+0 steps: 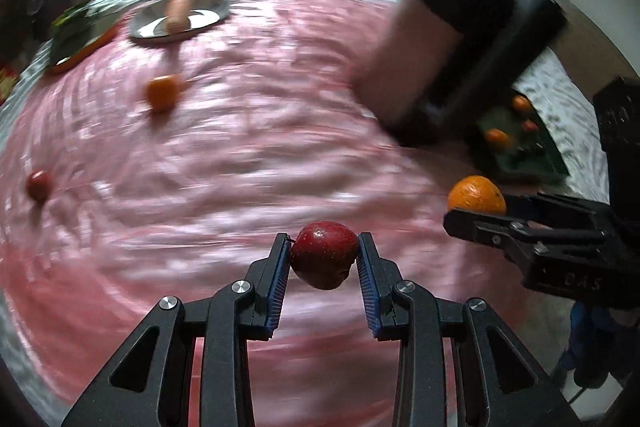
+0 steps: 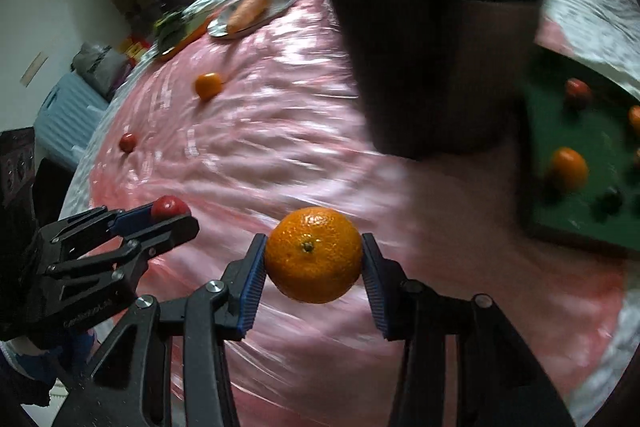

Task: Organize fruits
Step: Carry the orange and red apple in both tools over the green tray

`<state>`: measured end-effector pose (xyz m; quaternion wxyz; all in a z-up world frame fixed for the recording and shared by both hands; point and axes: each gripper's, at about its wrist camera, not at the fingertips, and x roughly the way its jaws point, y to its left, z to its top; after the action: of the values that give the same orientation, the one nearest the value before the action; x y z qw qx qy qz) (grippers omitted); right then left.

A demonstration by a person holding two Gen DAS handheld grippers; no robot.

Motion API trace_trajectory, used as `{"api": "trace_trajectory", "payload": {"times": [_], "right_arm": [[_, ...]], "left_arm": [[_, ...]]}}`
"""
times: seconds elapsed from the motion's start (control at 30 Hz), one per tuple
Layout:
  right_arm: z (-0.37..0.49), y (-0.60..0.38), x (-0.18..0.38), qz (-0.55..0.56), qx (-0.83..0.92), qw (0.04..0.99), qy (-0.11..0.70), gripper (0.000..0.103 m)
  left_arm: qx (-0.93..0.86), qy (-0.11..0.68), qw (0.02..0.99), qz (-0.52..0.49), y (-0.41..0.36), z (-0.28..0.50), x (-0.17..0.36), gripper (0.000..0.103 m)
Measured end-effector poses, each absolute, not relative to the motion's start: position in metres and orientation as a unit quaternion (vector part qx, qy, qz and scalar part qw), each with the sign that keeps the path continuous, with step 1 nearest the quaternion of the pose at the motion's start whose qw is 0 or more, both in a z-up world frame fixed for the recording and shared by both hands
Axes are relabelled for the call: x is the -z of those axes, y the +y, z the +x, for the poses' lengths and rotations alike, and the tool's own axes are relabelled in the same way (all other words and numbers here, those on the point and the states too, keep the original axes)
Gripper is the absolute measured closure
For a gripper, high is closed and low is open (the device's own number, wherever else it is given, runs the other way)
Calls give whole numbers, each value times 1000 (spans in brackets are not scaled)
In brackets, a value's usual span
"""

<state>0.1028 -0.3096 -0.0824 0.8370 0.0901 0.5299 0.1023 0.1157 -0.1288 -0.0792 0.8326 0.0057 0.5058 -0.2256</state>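
My left gripper (image 1: 324,255) is shut on a dark red apple (image 1: 324,253) and holds it above the pink tablecloth (image 1: 260,155). My right gripper (image 2: 314,259) is shut on an orange (image 2: 314,255), also lifted; it shows in the left wrist view (image 1: 476,195) at the right. The left gripper with the apple shows in the right wrist view (image 2: 170,207). A loose orange (image 1: 162,93) and a small red fruit (image 1: 38,185) lie on the cloth at the left. A green tray (image 2: 580,195) at the right holds oranges (image 2: 568,169) and a red fruit (image 2: 578,91).
A steel plate (image 1: 200,15) with a carrot (image 1: 178,13) stands at the far side. A second plate with an orange rim (image 1: 80,47) holds something green. A large dark blurred object (image 1: 480,39) hangs over the table near the tray.
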Motion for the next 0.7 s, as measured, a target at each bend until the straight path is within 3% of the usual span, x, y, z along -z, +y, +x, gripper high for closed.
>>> {"api": "trace_trajectory", "payload": {"times": [0.7], "right_arm": [[68,-532,59,122,54,866,482,18]], "left_arm": [[367,474,798,66,-353,106,54,74]]}}
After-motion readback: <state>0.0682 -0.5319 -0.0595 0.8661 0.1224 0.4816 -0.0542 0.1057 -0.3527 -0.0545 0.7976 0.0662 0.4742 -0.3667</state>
